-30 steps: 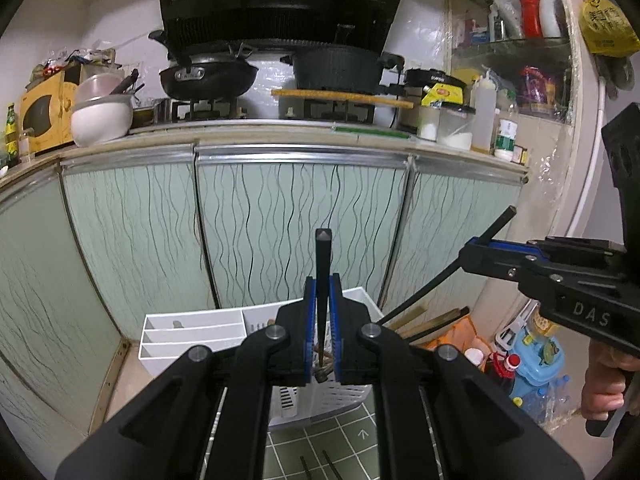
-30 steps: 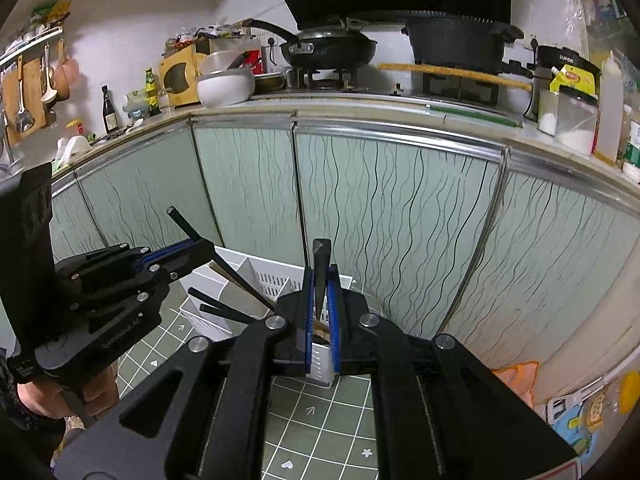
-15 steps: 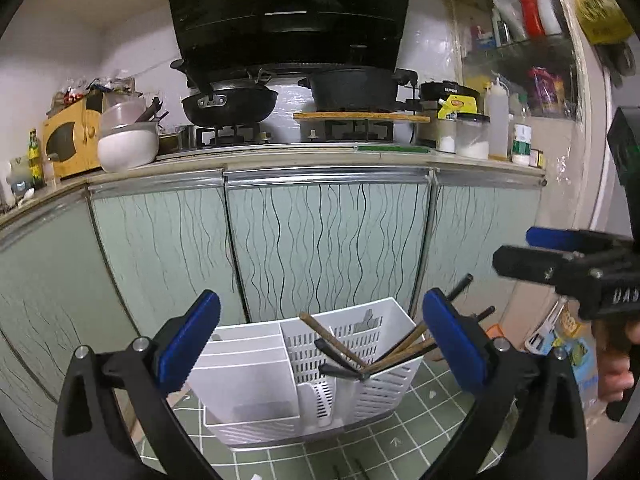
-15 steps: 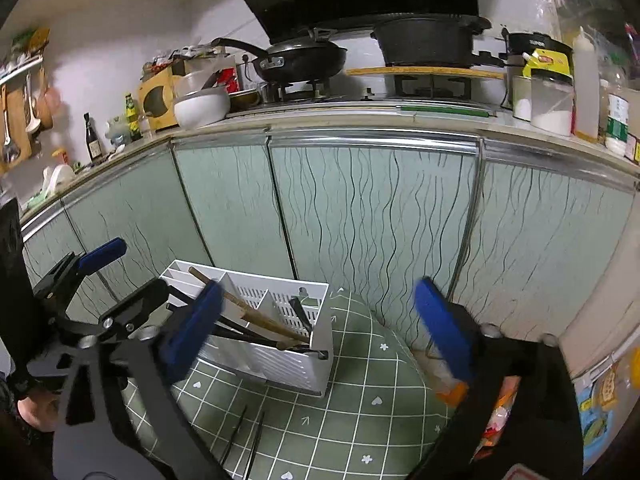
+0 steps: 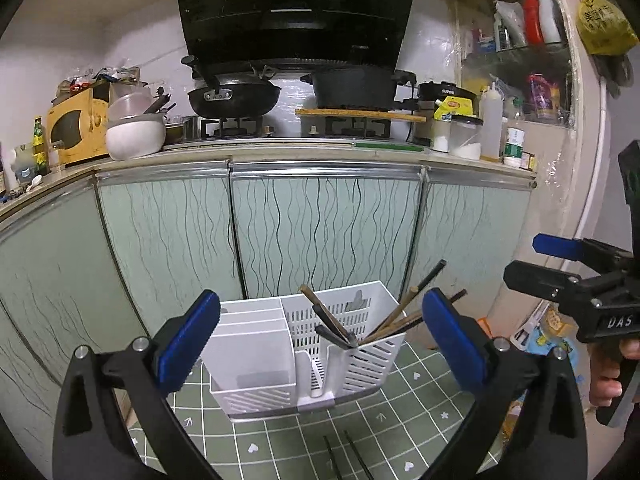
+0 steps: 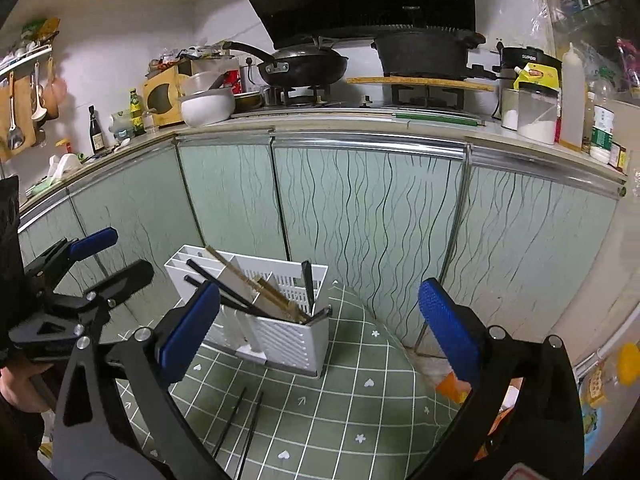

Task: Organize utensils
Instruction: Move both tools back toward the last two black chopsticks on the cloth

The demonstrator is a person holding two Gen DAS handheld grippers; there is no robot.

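**Most chopsticks racked, two left**

On the green checked mat, left tongs [image 5: 320, 336] gape empty. White utensil caddy [image 5: 256, 356] holds the chopsticks [image 5: 396, 314]; a black pair [image 6: 244, 420] lies unsorted before it. Right tongs [image 6: 320, 326] gape too.

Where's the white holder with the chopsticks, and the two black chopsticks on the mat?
white utensil holder [image 5: 256, 360], left wrist view, its plain front wall.
two black chopsticks [image 6: 252, 420], right wrist view, middle of the right stick.

White slotted plastic caddy [image 5: 362, 364] holds seemingly wooden chopsticks [image 5: 394, 316].
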